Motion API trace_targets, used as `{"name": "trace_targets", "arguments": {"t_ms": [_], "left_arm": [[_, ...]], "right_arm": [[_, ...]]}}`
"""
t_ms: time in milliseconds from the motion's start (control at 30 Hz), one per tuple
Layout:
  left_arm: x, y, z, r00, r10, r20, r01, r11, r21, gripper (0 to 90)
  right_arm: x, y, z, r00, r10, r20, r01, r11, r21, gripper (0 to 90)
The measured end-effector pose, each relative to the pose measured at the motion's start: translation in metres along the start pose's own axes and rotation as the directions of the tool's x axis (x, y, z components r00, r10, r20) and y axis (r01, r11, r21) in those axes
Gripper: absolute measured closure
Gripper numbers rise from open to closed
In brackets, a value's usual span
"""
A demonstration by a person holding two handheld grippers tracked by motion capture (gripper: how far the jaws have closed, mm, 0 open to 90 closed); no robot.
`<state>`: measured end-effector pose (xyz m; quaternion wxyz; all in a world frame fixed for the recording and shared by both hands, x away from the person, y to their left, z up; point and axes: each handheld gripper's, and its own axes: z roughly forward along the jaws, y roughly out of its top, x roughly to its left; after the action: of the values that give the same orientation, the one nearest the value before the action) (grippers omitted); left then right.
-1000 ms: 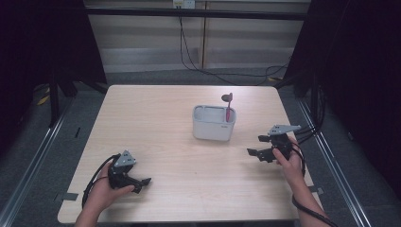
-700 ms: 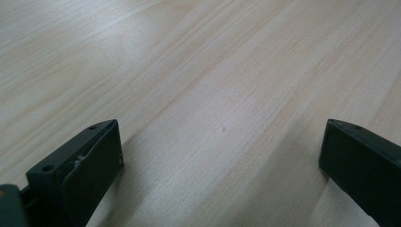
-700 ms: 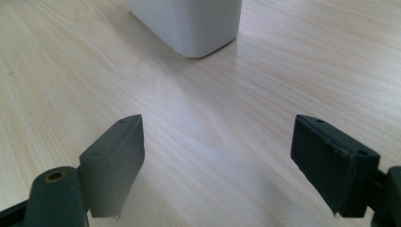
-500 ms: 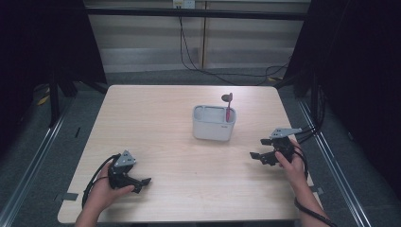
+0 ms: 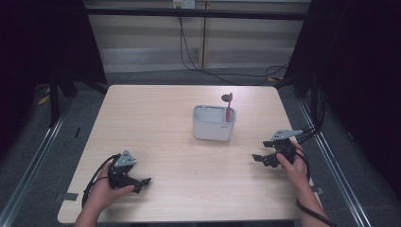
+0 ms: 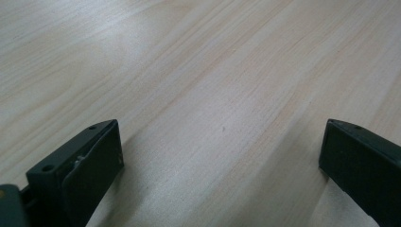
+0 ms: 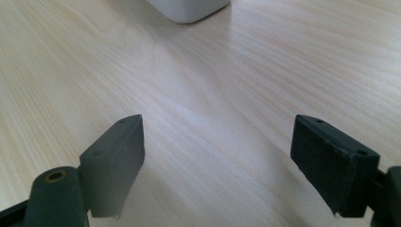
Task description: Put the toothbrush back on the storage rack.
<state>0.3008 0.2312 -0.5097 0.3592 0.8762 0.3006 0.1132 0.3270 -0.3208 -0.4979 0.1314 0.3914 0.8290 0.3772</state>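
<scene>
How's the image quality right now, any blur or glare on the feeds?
High view: evenly lit table, dark surroundings, white holder sharp enough. Left gripper view: soft glare patch on the wood far left, near black jaws slightly blurred. Right gripper view: a pale sheen mid-table, holder cropped at the top edge and soft.

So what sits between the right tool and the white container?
Nothing: between the right tool and the white container lies bare wooden table, as the high view shows. The right gripper view shows the same, plain wood running up to the container's base.
</scene>
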Motion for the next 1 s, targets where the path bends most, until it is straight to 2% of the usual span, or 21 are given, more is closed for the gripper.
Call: {"name": "trace_targets", "arguments": {"t_ms": [133, 333, 700, 1000], "left_arm": [[0.0, 0.0, 0.0, 1.0, 0.0, 0.0, 0.0, 1.0, 0.0, 0.0], [0.0, 0.0, 0.0, 1.0, 0.0, 0.0, 0.0, 1.0, 0.0, 0.0], [0.0, 0.0, 0.0, 1.0, 0.0, 0.0, 0.0, 1.0, 0.0, 0.0], [0.0, 0.0, 0.0, 1.0, 0.0, 0.0, 0.0, 1.0, 0.0, 0.0]], "right_arm": [[-0.001, -0.004, 0.004, 0.9998, -0.012, 0.016, 0.011, 0.999, 0.041, 18.5], [-0.003, -0.008, 0.005, 0.9989, -0.016, 0.043, 0.014, 0.998, 0.055, 18.6], [-0.004, -0.014, 0.005, 0.9984, -0.029, 0.049, 0.029, 0.999, 0.016, 17.1], [-0.004, -0.015, 0.006, 0.9976, -0.007, 0.069, 0.006, 1.0, 0.009, 14.1]]}}
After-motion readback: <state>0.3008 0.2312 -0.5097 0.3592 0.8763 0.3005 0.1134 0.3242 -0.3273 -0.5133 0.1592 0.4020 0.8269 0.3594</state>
